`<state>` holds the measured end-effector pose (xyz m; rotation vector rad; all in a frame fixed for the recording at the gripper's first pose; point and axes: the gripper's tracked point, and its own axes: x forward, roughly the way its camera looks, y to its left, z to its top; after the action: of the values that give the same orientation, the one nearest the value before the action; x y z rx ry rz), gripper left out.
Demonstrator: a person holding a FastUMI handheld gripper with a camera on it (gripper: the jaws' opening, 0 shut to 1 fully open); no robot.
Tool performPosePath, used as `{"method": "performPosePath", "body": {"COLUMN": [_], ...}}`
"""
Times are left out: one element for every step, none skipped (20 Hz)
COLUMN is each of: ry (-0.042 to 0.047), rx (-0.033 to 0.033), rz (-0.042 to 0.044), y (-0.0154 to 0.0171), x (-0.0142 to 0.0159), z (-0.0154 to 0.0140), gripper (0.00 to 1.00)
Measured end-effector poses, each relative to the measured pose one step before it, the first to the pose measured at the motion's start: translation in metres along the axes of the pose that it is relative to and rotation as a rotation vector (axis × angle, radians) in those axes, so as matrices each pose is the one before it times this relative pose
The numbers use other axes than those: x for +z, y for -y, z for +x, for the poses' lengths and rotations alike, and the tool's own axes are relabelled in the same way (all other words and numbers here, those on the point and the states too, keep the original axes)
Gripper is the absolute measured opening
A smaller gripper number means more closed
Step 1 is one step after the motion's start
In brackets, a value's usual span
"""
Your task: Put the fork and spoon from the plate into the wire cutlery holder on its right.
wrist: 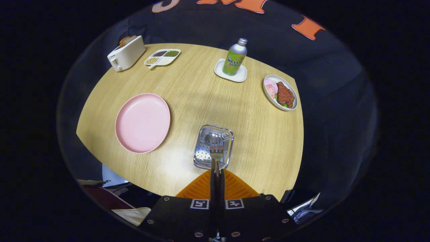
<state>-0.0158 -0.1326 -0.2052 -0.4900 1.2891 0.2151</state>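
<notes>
My gripper is shut on the handle of a metal fork, whose tines point forward over the wire cutlery holder. The holder is a shiny square metal basket standing on the wooden table just ahead of my fingers. A spoon bowl seems to lie inside the holder, beyond the fork's tines. The pink plate lies to the left of the holder with nothing on it.
Far across the table stand a white toaster, a divided snack tray, a green soda bottle on a white coaster, and an oval dish of meat near the right edge.
</notes>
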Motion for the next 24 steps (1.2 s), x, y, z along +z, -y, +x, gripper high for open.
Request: {"method": "performPosePath", "body": {"ry": [-0.01920, -0.02018, -0.01960, -0.01825, -0.01894, -0.01869, -0.01994, -0.01836, -0.01361, -0.01164, -0.01059, -0.00790, -0.01252, -0.00637, -0.00068, -0.00045, 0.00745, 0.00733, 0.00964, 0.01132, 0.01634, 0.01954, 0.02531, 0.03160], "rx": [0.01226, 0.01297, 0.00396, 0.00031, 0.00003, 0.00059, 0.00323, 0.00266, 0.00499, 0.00187, 0.00171, -0.00061, 0.00259, 0.00173, -0.00204, -0.00022, 0.00044, 0.00164, 0.00724, 0.00380, 0.00234, 0.00741, 0.00580, 0.00735], "rz": [-0.01165, -0.01194, -0.01249, -0.02283, -0.02385, -0.01770, -0.01511, -0.00933, -0.01230, -0.00955, -0.00883, -0.00437, -0.00185, -0.00126, 0.00208, 0.00211, 0.00374, 0.00958, 0.01596, 0.01369, 0.01591, 0.01674, 0.02117, 0.02116], "y": [-0.00148, -0.00191, 0.00005, -0.00019, -0.00076, -0.00020, -0.00146, -0.00031, 0.00083, 0.00064, -0.00028, 0.00065, 0.00003, -0.00074, 0.00072, 0.00026, 0.00025, 0.00138, -0.00042, 0.00058, 0.00146, 0.00018, 0.00006, -0.00082], "x": [-0.00042, 0.00091, -0.00044, 0.00069, -0.00026, 0.00044, -0.00073, 0.00014, 0.00055, 0.00198, 0.00275, 0.00201, -0.00057, 0.00202, 0.00120, 0.00063, 0.00127, 0.00257, 0.00105, 0.00140, 0.00216, 0.00264, 0.00295, 0.00368], "z": [0.00237, 0.00297, 0.00349, 0.00379, 0.00390, 0.00353, 0.00276, 0.00272, 0.00345, 0.00327, 0.00374, 0.00319, 0.00311, 0.00197, 0.00142, -0.00042, 0.00014, 0.00068, -0.00300, -0.00094, -0.00229, -0.00266, -0.00450, -0.00585], "gripper": [0.03, 0.03, 0.03, 0.03, 0.03, 0.03, 0.03, 0.03, 0.04, 0.04, 0.04, 0.04, 0.04, 0.05, 0.06, 0.06, 0.09, 0.09, 0.10, 0.11, 0.19, 0.27, 0.53, 0.64]}}
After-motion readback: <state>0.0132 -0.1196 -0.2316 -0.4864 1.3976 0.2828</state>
